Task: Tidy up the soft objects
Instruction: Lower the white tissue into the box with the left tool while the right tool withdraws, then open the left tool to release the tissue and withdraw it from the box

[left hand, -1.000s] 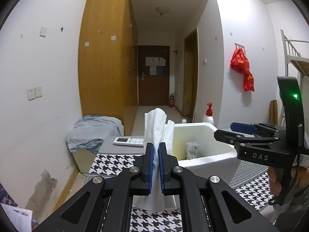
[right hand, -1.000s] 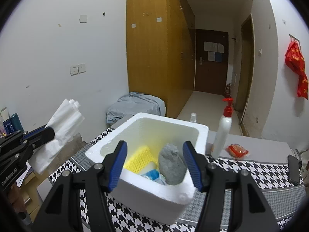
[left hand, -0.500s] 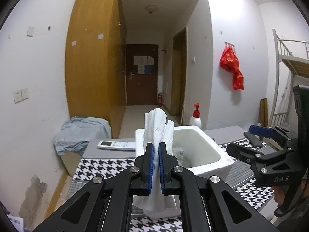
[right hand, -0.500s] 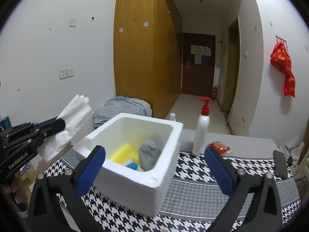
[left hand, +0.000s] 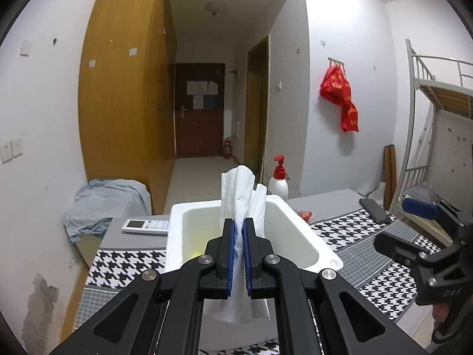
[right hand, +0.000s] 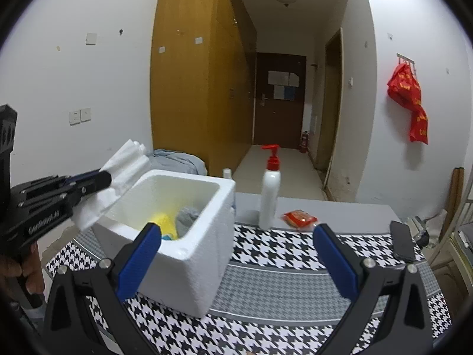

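- You have a table (right hand: pixel 283 269) in front of you, covered by a black-and-white houndstooth cloth with grey bands; its far strip is plain grey.
- A white foam box (right hand: pixel 189 254) stands on the cloth toward the left side.
- Just beyond the box's right corner, a white pump bottle with a red top (right hand: pixel 269 192) stands upright on the grey strip.
- A small red packet (right hand: pixel 300 218) lies beside the bottle, to its right.
- A dark phone (right hand: pixel 402 241) lies flat near the right edge.
- A white remote control (left hand: pixel 146 226) rests on the grey strip left of the box.
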Demonstrator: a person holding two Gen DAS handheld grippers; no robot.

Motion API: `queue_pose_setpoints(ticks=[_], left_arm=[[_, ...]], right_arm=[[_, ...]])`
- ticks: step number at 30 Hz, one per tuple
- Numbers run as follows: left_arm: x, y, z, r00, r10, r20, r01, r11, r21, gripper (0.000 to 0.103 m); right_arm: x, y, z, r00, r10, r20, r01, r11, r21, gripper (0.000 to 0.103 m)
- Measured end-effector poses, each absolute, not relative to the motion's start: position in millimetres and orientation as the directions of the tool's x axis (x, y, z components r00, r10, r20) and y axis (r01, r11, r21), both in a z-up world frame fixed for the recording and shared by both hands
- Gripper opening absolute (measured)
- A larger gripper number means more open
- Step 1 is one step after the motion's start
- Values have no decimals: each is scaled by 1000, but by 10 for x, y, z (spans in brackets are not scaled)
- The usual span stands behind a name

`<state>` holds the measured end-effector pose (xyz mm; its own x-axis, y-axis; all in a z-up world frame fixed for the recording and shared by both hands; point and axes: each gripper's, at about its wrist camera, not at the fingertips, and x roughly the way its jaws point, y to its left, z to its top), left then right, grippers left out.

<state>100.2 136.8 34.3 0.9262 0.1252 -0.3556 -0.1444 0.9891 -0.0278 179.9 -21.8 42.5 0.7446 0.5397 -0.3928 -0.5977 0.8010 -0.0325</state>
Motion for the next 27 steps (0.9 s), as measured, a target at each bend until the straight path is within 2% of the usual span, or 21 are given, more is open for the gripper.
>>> queue_pose_setpoints(ticks=[27], left_arm=[[1507, 1373, 217, 893, 128, -432, -157, 987, -31, 6]], right_arm=[[1803, -638, 320, 806, 429, -407, -481, 876, -28, 103]])
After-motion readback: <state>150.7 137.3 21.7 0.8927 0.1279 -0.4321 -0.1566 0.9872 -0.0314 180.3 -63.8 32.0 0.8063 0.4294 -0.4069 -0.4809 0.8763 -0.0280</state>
